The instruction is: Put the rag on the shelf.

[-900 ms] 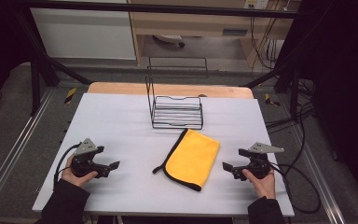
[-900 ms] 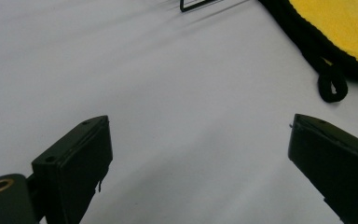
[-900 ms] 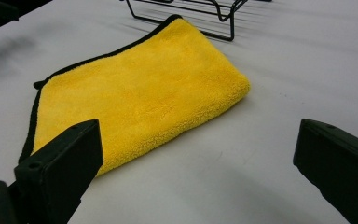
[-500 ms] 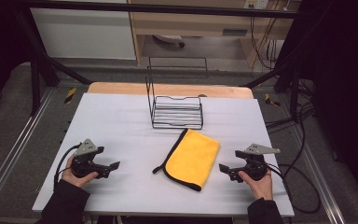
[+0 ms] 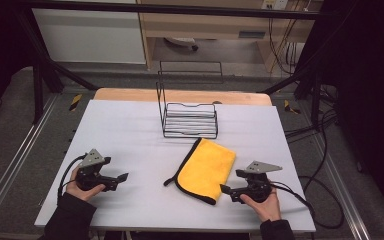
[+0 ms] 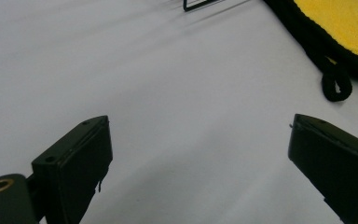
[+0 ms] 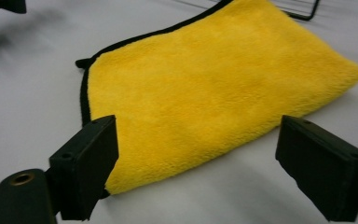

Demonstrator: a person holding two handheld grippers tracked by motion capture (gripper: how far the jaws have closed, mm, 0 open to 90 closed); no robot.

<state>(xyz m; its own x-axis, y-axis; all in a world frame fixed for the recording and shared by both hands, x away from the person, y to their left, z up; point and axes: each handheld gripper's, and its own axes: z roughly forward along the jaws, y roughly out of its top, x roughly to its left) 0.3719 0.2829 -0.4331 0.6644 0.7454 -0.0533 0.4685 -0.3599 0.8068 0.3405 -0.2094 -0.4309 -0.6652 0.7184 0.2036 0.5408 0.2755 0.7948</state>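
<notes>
Fluffy yellow cloth, thin black wire rack, matt white table.

One yellow cloth and one wire rack sitting on one table.
Two grippers, left gripper and right gripper, resting alongside.

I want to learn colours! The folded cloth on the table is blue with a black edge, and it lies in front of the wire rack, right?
Not quite: the cloth is yellow, as the high view shows. It does have a black edge and lies in front of the wire rack.
</notes>
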